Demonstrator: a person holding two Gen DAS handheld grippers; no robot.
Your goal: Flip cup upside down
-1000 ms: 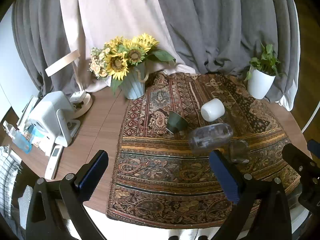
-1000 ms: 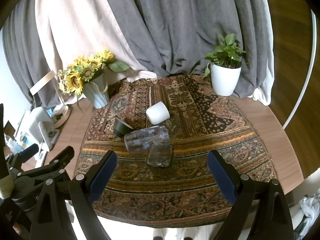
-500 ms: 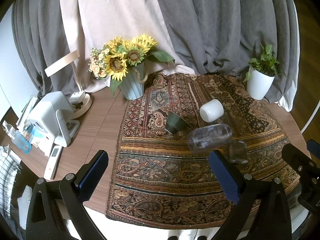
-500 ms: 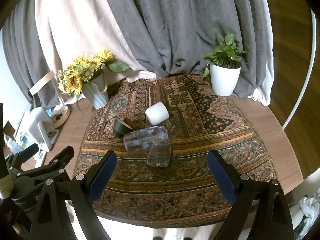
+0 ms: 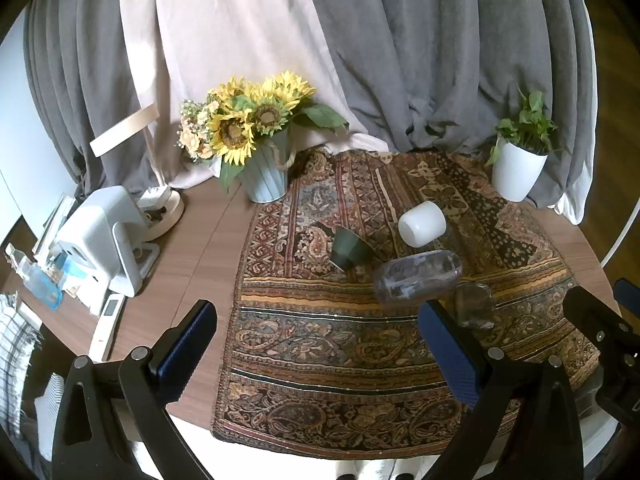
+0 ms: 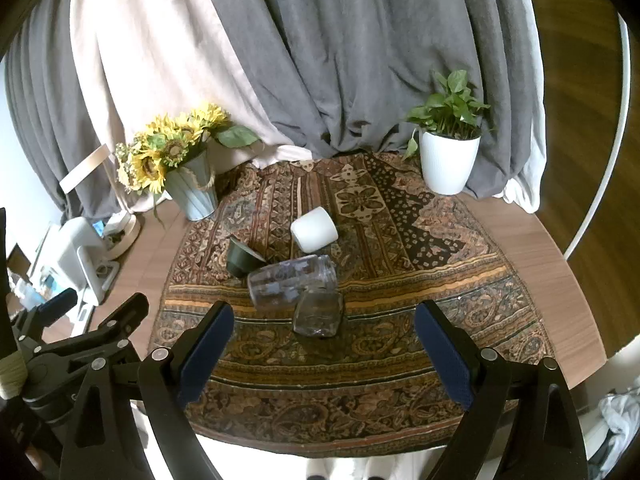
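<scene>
**Right wrist view: four cups lie on their sides on the patterned cloth, both grippers spread wide**

Right wrist view has the right gripper (image 6: pixel 322 344) at the near table edge, its blue-padded fingers (image 6: pixel 206 346) spread wide with nothing between them. The left gripper (image 5: pixel 318 346) stands equally wide and empty, and appears again at the lower left of the right camera.

Beneath both lies a patterned cloth (image 6: pixel 400 360) in brown, gold and black, draped over a round wooden table (image 6: pixel 532 248). Grey and pale curtains (image 6: pixel 360 60) hang behind the table, and dark wood floor shows at the right.

Ahead of the fingers, four cups lie tipped on their sides in a tight group near the cloth's middle. Closest is a small clear glass (image 6: pixel 319 314), touching a larger clear tumbler (image 6: pixel 291 282) just behind it. A dark green cup (image 6: pixel 241 260) lies to the left of the tumbler, and a white cup (image 6: pixel 314 229) sits beyond it. None shows any contents.

At the back left stands a pale ribbed vase of sunflowers (image 6: pixel 176 160); at the back right, a white pot with a green plant (image 6: pixel 450 164). A white appliance (image 5: pixel 104 240) and a remote (image 5: pixel 106 326) rest on bare wood at the left.
</scene>
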